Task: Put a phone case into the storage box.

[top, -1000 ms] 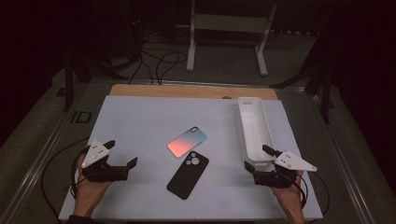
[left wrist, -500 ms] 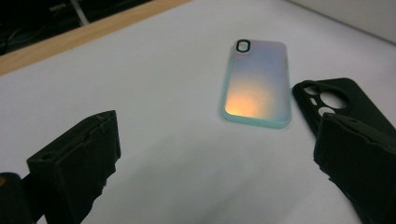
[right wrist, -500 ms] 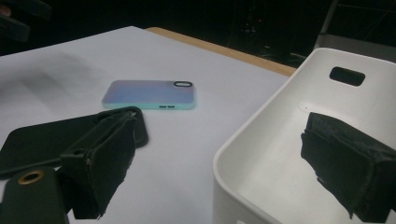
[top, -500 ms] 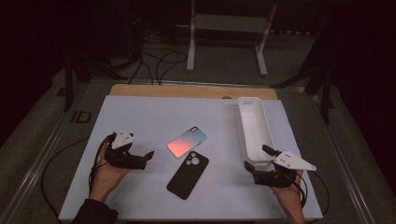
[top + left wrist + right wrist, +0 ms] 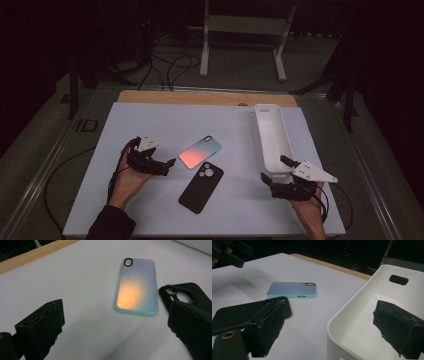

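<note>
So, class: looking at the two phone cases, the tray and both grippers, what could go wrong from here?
The iridescent pastel phone case lies flat, so the open left gripper may push it rather than lift it. It nearly touches the matte black phone case, which may get knocked. The open right gripper sits at the long white plastic tray's near end and could nudge it.

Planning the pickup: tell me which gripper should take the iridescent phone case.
Left. The left gripper is open, beside the iridescent case and facing it; the right gripper sits by the white bin.
</note>
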{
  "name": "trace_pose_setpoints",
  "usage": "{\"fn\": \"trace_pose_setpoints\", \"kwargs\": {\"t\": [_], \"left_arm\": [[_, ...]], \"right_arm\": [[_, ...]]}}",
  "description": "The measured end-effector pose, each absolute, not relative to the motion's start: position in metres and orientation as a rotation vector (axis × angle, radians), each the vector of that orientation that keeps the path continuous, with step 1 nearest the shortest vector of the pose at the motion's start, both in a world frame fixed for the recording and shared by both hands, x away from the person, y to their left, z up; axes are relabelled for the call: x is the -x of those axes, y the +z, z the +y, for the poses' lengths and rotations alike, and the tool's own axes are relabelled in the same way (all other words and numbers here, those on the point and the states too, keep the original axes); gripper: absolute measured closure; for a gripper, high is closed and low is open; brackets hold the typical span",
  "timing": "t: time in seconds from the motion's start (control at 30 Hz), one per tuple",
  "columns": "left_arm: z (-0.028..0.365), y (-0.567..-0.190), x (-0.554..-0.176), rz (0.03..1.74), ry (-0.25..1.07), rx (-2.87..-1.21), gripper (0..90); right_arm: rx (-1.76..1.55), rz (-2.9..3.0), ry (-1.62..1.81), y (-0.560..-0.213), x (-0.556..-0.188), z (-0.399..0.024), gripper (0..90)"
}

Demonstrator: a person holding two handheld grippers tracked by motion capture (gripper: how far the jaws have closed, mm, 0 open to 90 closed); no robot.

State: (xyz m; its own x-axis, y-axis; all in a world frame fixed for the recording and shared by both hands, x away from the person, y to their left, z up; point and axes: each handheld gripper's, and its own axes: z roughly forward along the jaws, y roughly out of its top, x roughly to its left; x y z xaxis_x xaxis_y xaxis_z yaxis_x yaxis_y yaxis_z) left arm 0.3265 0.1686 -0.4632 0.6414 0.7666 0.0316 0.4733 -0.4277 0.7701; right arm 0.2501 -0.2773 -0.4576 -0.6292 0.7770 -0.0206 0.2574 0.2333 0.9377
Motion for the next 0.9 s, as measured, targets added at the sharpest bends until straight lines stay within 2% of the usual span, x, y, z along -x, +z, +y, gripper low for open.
{"fn": "trace_pose_setpoints", "kwargs": {"t": [0.9], "left_arm": [[0.119,-0.499,-0.362,0.912,0.417,-2.216,3.2]], "right_arm": [[-0.954,2.031,1.381,-0.46,-0.251,-0.278,10.1]]}}
